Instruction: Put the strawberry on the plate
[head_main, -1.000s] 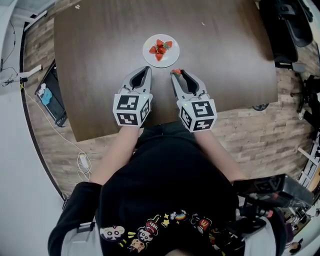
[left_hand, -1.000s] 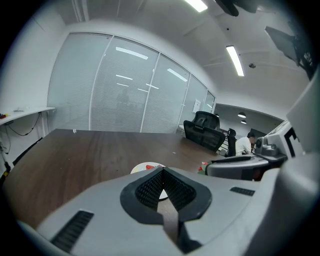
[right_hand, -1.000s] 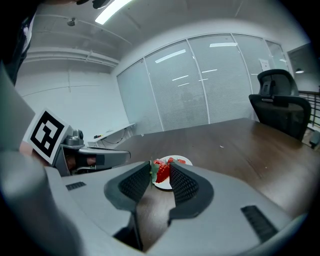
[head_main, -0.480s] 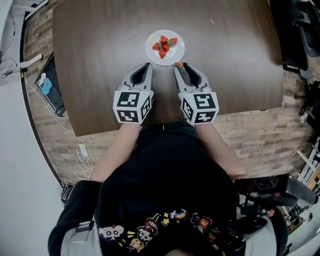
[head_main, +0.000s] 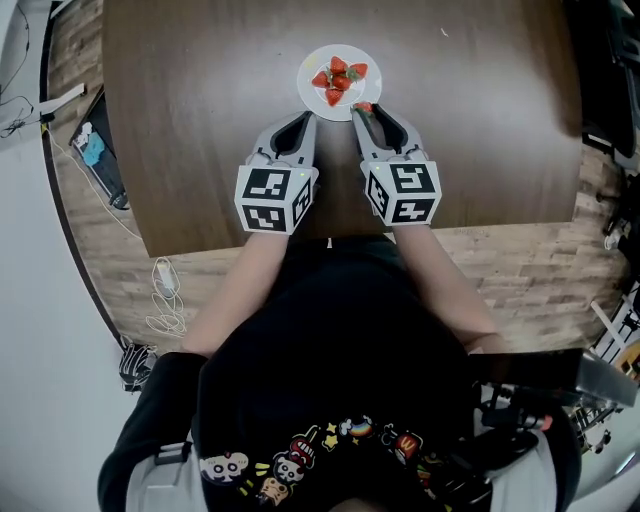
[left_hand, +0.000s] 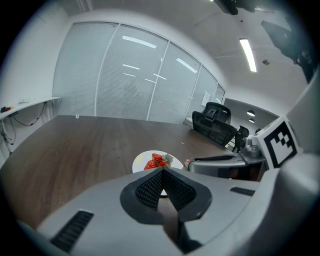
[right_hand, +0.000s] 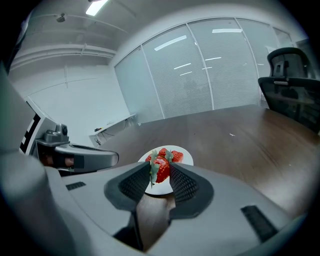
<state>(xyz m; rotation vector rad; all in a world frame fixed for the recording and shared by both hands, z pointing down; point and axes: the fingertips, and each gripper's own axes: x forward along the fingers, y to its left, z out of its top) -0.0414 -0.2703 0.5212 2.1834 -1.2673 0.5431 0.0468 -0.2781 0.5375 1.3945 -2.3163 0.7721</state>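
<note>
1. One strawberry (right_hand: 161, 169) sits pinched between the closed jaws of our right claw (head_main: 363, 108), held at the near rim of the plate (head_main: 308, 88), ready, we judge, to join the berries (head_main: 336, 80) lying there
2. Our left claw (head_main: 306, 119) hangs closed and empty alongside, over the worktop (head_main: 200, 130), keeping clear

My right gripper (head_main: 362, 112) pinches a strawberry (right_hand: 161, 169) at the plate (head_main: 340, 52)'s near rim; my left gripper (head_main: 303, 120) waits beside, jaws together.

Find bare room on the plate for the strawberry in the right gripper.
Bare white shows along the plate's near rim, below the held strawberry, and along its left edge. The middle is crowded with strawberries.
</note>
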